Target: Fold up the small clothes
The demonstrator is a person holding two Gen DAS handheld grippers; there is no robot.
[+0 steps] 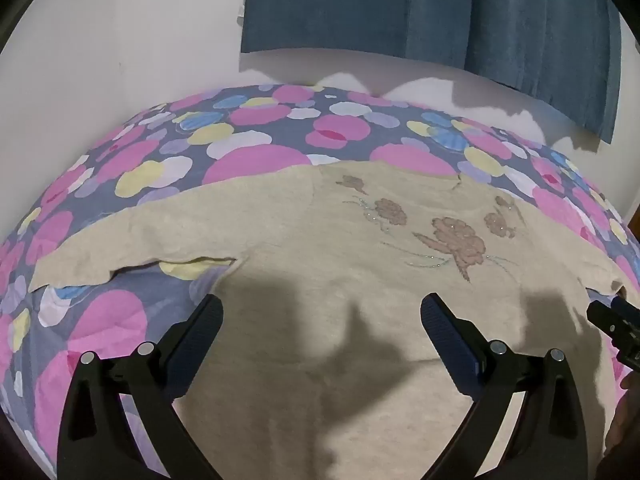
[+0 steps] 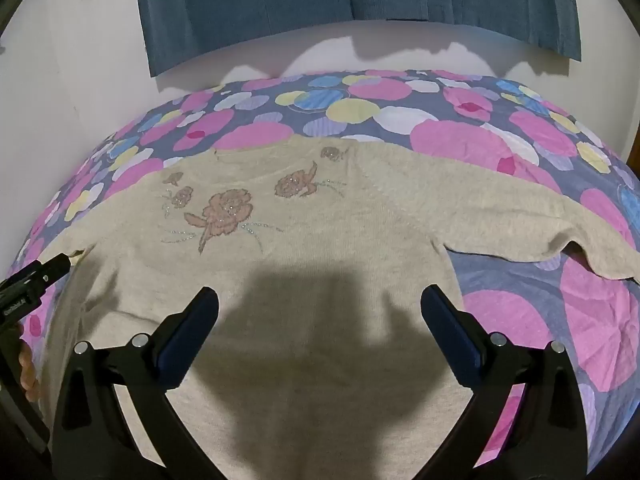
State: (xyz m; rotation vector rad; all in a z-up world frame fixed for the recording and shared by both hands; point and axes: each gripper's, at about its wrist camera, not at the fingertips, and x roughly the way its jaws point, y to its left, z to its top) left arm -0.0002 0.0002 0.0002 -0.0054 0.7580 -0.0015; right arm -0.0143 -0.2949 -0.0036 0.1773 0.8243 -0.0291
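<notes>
1. Your floral bedspread [image 1: 256, 160] fills the scene, with a blue curtain [image 1: 420, 4] on the far wall.
2. Your beige sweater [image 1: 320, 280] lies flat on it, sleeves spread left and right, neckline at the far side.
3. Your left gripper [image 1: 322, 320] hovers over the sweater's near part, jaws wide apart, holding nothing.
4. Your right gripper [image 2: 320, 312] does likewise, wide and empty.
5. Brown flower embroidery [image 2: 228, 212] sits on the chest.
</notes>
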